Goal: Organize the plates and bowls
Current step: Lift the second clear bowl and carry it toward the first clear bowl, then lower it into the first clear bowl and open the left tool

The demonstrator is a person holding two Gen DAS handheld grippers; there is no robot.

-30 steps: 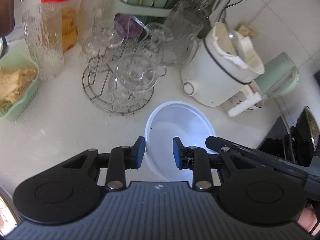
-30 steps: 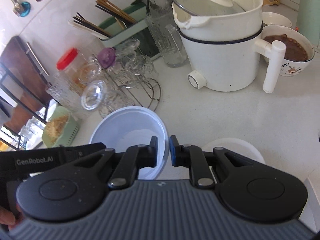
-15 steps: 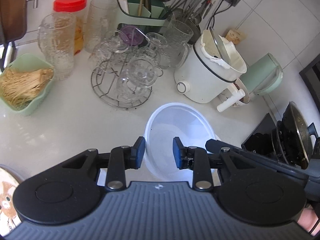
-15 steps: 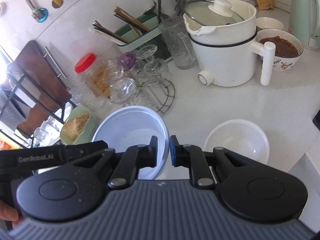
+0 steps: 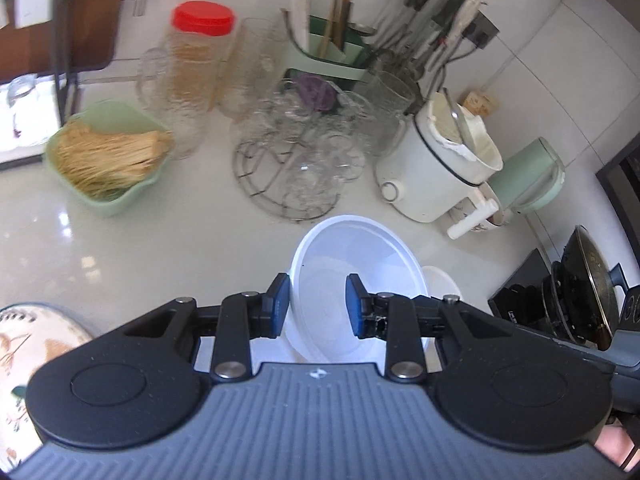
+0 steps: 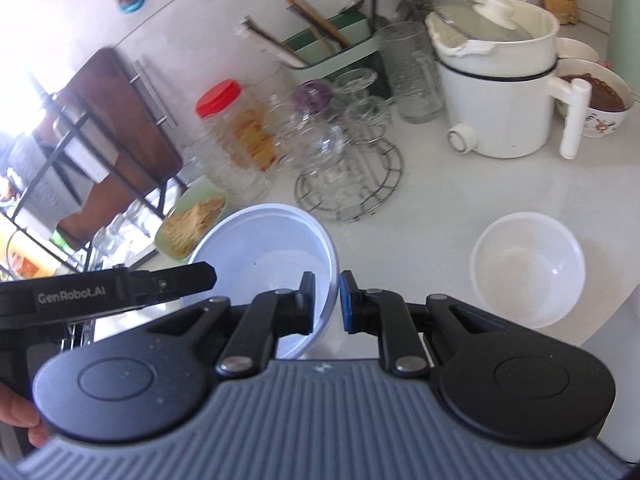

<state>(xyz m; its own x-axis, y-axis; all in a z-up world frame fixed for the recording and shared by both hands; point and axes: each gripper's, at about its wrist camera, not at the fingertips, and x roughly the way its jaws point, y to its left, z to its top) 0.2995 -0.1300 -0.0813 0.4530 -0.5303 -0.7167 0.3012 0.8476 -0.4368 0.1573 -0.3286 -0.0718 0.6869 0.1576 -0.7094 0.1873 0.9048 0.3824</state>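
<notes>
A large white bowl [image 5: 352, 276] is held above the counter; it also shows in the right wrist view [image 6: 260, 248]. My right gripper [image 6: 325, 304] is shut on its right rim. My left gripper [image 5: 316, 304] straddles its left rim with a wide gap between the pads; whether it grips is unclear. A smaller white bowl [image 6: 528, 268] sits on the counter to the right, and its edge peeks out behind the large bowl in the left wrist view [image 5: 444, 284]. A patterned plate [image 5: 28, 344] lies at the left edge.
A wire rack of glasses [image 5: 304, 168] stands behind the bowl. A white electric pot [image 6: 500, 92], a bowl of brown food [image 6: 596, 100], a green basket of noodles [image 5: 108, 160], a red-lidded jar [image 5: 196, 60] and a utensil holder [image 6: 332, 48] crowd the back. A stove pan [image 5: 584, 288] is right.
Both grippers have risen with the large bowl. More of the counter shows, and the smaller white bowl has come fully into the right wrist view.
</notes>
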